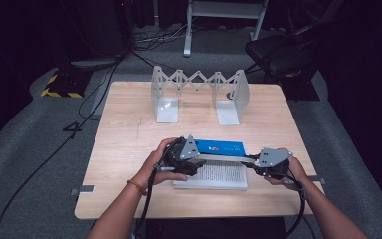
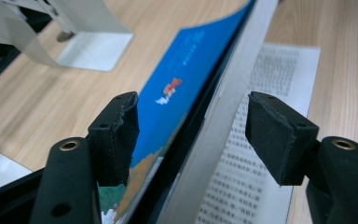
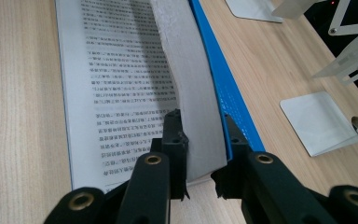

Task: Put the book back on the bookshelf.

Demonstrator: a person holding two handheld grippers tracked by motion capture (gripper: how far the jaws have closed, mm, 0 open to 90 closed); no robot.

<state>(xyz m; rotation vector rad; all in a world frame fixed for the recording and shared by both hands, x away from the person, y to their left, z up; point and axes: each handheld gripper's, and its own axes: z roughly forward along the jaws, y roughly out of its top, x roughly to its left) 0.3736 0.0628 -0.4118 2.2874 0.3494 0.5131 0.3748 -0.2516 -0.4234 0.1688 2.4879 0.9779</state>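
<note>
Lying open, the book (image 1: 214, 172) (blue cover, printed pages) has its raised half clamped in the right gripper (image 3: 200, 154) jaws, left gripper (image 2: 191, 130) jaws wide around it.

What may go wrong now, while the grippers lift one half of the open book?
1. The left gripper has its jaws open around the blue cover and the raised pages, with a gap at the right jaw. The right gripper alone clamps that half, near one corner, so the raised half may sag or slip.
2. A pull on that corner could crease or tear the pages.
3. The lower half lies free on the table and may slide.
</note>
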